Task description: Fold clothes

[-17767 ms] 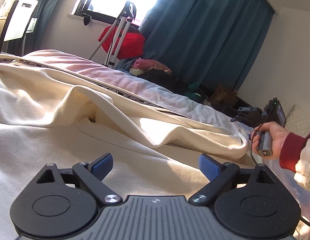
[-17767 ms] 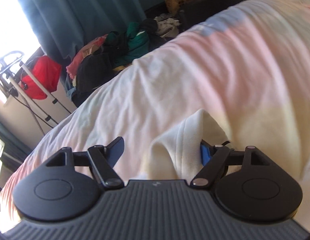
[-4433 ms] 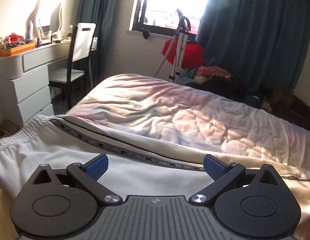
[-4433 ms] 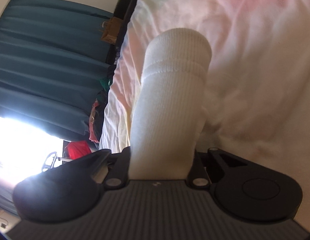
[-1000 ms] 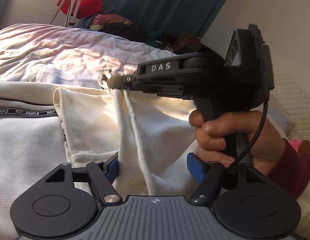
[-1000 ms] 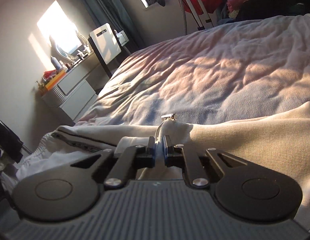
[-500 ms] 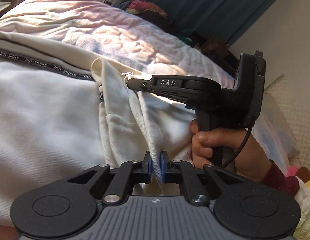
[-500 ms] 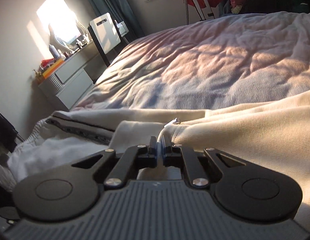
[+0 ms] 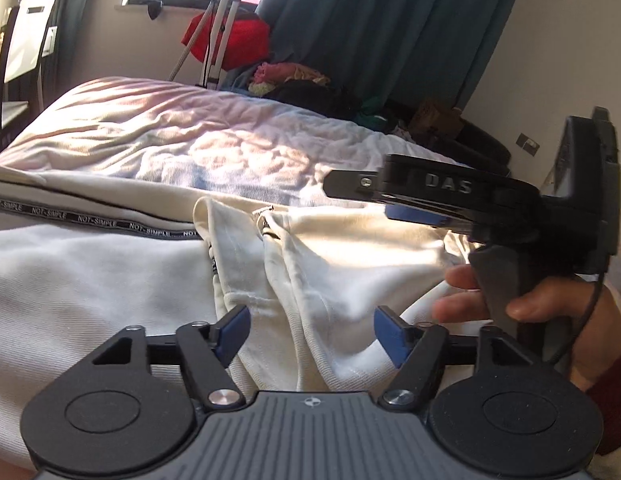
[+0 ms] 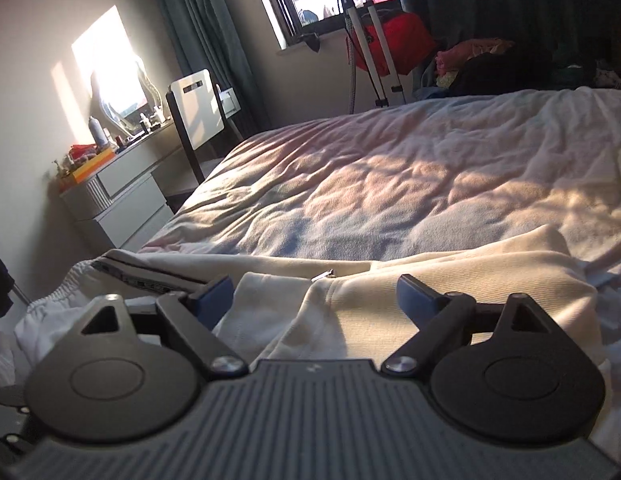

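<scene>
A cream zip-up garment (image 9: 110, 280) with a black lettered stripe (image 9: 90, 222) lies across the near side of the bed. Its collar and zipper edges (image 9: 270, 264) bunch up in the middle. My left gripper (image 9: 310, 326) is open just above the bunched cloth, holding nothing. In the left wrist view the right gripper (image 9: 330, 184) hovers above the garment on the right, held by a hand (image 9: 550, 308). The right wrist view shows the right gripper (image 10: 314, 294) open over the cream collar (image 10: 350, 312) and metal zipper pull (image 10: 322, 275).
The rumpled bedspread (image 10: 390, 184) stretches beyond the garment. A chair (image 10: 198, 112) and white dresser (image 10: 122, 200) stand left of the bed. A red bag (image 9: 226, 44), a pile of clothes (image 9: 302, 84) and dark curtains (image 9: 390, 32) stand behind the bed by the window.
Both grippers were shut on the garment's zipper edge half a second ago; both have opened and let the cloth go. The right gripper has drawn back to the right.
</scene>
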Demonstrator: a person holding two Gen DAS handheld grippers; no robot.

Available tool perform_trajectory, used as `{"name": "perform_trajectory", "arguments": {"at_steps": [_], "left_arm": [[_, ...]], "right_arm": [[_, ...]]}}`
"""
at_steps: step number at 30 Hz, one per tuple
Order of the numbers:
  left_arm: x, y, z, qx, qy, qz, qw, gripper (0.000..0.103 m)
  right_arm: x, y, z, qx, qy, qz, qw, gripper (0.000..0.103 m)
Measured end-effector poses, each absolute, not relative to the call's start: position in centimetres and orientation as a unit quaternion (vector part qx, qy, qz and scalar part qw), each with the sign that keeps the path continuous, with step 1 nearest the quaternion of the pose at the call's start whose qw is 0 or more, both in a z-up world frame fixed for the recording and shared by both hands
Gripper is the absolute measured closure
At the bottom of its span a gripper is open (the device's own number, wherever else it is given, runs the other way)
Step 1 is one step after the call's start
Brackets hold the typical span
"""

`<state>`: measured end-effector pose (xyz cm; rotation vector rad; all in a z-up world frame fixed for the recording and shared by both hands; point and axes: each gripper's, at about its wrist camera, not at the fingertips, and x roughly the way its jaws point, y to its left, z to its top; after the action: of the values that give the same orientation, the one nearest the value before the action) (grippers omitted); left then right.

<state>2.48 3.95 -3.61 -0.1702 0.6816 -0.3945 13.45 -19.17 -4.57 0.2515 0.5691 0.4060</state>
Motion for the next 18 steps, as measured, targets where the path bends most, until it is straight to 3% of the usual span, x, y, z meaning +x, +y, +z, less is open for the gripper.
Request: {"name": "perform_trajectory", "arguments": {"at_steps": [5,12,18], "left_arm": [[-0.3,4.0,-1.4,-0.066,0.284,-0.178,0.940,0.000],[-5.8,5.2,0.3,-0.062,0.234,-0.175,0.954,0.000],[-4.6,10.6,-0.1,-0.149,0.298,-0.056,0.941,0.000]], "right_arm": [[8.6,-21.6,-1.4,0.132,0.241,0.158,0.949,0.013],[1.6,-23.6,-0.6,0.136,0.207,0.109,0.963,0.013],[-0.3,-23.6,-0.8,0.132,0.202,0.100,0.965,0.013]]}}
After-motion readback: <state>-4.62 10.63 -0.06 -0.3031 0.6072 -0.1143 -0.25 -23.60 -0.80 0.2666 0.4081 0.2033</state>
